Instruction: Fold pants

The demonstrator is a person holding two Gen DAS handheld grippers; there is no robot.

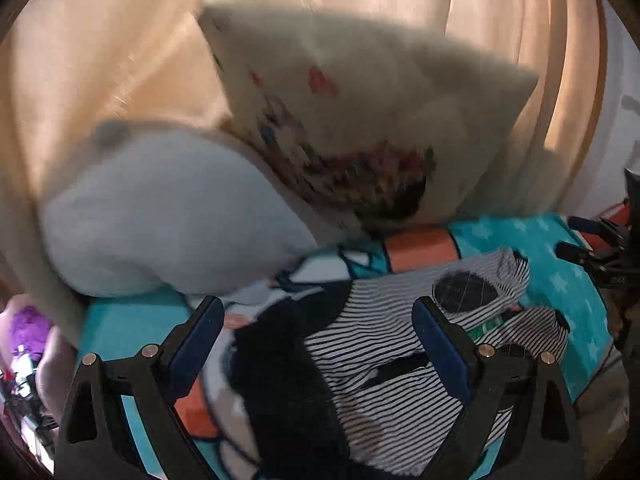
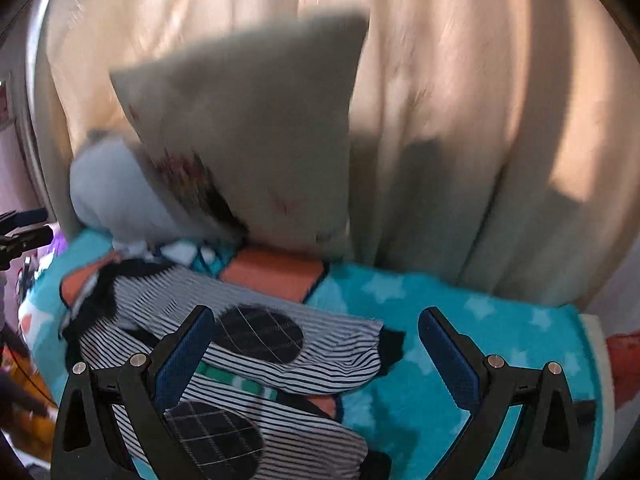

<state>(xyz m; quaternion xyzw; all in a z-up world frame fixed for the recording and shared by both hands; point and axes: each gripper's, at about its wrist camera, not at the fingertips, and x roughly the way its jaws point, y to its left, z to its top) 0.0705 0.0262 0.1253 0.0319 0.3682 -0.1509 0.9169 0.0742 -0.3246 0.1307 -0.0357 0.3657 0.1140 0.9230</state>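
Cream curtains point(image 1: 120, 60) fill the upper half of both wrist views, hanging in folds behind a bed spread with a teal blanket point(image 2: 460, 344) printed with pale stars and orange blocks. Against the curtains lean two pillows: a beige pillow point(image 1: 360, 92) with a blurred patterned patch, tilted on one corner, and a pale blue pillow point(image 1: 168, 216) lying lower beside it and touching it.

On the blanket lie the pants point(image 2: 304, 344), striped black and white, rumpled, with dark oval knee patches crossed by thin light lines and a strip of green at one fold. Only the right wrist view shows both patches and a dark cuff at the leg's end, with open blanket to the right of the pants. Only the left wrist view shows a dark cloth point(image 1: 280, 380) lying against the pants on the left, and purple clutter at the far left edge beyond the bed.

Both tools hang above the pants without touching them. The left gripper point(image 1: 316, 344) has its jaws spread wide and nothing between the blue pads. The right gripper point(image 2: 316, 348) is likewise released and wide, its left finger over the pants, its right finger over bare blanket. Each view catches the other gripper at its edge.
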